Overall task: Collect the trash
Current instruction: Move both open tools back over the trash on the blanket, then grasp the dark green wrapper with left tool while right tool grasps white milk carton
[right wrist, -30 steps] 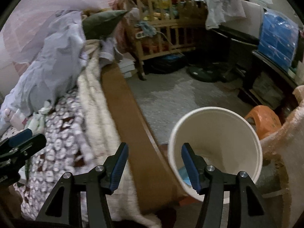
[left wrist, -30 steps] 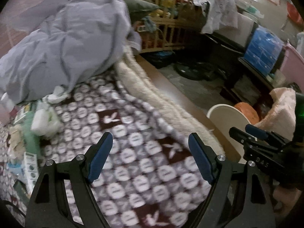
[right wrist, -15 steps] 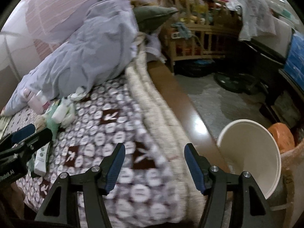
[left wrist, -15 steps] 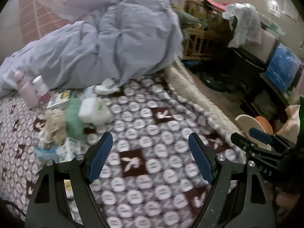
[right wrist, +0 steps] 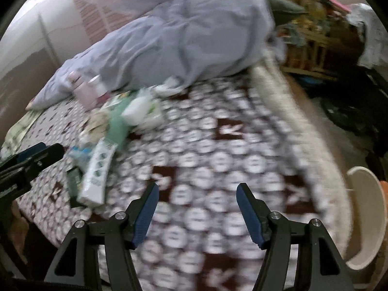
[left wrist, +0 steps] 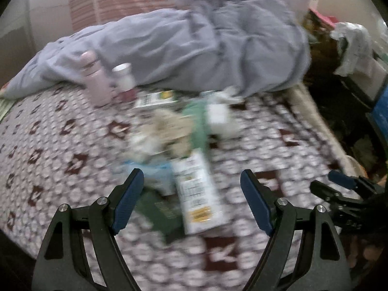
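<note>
Trash (left wrist: 184, 145) is lying in a loose, blurred heap on the patterned blanket (left wrist: 60, 145), spreading from the middle of the bed toward the near edge. A white carton (left wrist: 197, 194) with printed labels is lying flat at the near end of the heap, touching a dark green packet (left wrist: 157, 213) on its left; crumpled paper, a green wrapper and a white pack are sitting farther back. Behind the heap, a pink bottle (left wrist: 94, 84) and a white-capped bottle (left wrist: 123, 77) are leaning against a rumpled grey duvet (left wrist: 194, 43), which is covering the far half of the bed. A white bin (right wrist: 363, 218) is standing on the floor beside the bed's fluffy cream edge, at the right of the right wrist view, well apart from the heap.

The left gripper (left wrist: 191, 203) is hovering low over the bed with its blue-padded jaws spread wide and holding nothing, the carton showing between them. The right gripper (right wrist: 197, 211) is hanging over bare blanket to the right of the heap, its jaws likewise released and empty, pointing across the bed toward the duvet.
</note>
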{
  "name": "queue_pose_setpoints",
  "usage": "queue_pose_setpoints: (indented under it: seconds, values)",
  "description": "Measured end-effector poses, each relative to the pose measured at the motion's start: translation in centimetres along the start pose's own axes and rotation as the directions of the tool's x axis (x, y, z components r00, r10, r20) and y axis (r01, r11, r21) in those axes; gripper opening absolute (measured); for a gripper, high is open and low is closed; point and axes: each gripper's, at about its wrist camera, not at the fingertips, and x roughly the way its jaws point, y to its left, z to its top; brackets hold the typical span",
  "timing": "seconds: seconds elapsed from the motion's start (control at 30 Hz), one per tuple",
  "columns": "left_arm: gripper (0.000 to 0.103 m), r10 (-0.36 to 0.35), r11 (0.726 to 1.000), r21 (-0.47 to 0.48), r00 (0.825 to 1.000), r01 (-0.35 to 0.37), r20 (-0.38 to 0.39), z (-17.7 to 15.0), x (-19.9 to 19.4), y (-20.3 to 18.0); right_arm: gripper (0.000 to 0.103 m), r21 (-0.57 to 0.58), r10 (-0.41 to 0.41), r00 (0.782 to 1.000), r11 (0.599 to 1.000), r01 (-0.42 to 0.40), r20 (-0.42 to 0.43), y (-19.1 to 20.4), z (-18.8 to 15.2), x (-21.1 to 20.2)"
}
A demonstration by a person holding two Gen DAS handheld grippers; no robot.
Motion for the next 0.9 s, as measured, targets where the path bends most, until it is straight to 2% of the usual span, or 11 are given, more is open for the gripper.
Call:
queue_pose_setpoints:
  seconds: [0.17,0.33,0.5,0.63,0.77,0.83,0.9]
  values:
    - [0.081,0.074,0.996,-0.044,0.996,-0.076,-0.047,-2.0,0.8,5.1,0.064,-0.052,0.089,0.995,0.994,-0.091,-0.044,4.5,0.4,2.1]
    - [0.081,0.117,0.987,-0.097,0.989,-0.125,-0.085,-3.7,1.0,9.2,0.065,-0.060,0.185,0.979,0.980,-0.190,-0.086,8.6,1.4,4.5]
    - [0.081,0.133,0.979,-0.144,0.986,-0.146,-0.097,-4.3,0.9,11.6,0.065,-0.079,0.197,0.971,0.975,-0.209,-0.135,12.1,2.1,7.3]
    - [0.081,0.118,0.977,-0.167,0.987,-0.135,-0.107,-4.3,1.2,12.2,0.067,-0.149,0.167,0.973,0.970,-0.191,-0.161,14.6,2.4,8.8]
    - [0.081,0.068,0.976,-0.198,0.991,-0.091,-0.119,-4.3,2.0,11.9,0.065,-0.219,0.095,0.975,0.966,-0.139,-0.202,15.8,2.1,11.0]
    - [0.081,0.028,0.976,-0.213,0.992,-0.054,-0.126,-4.3,2.4,11.3,0.054,-0.178,0.144,0.970,0.968,-0.179,-0.196,14.6,2.1,10.9]
    - [0.081,-0.017,0.973,-0.232,0.991,-0.014,-0.129,-4.4,3.0,10.3,0.054,-0.138,0.162,0.971,0.973,-0.187,-0.175,12.9,2.2,10.2]
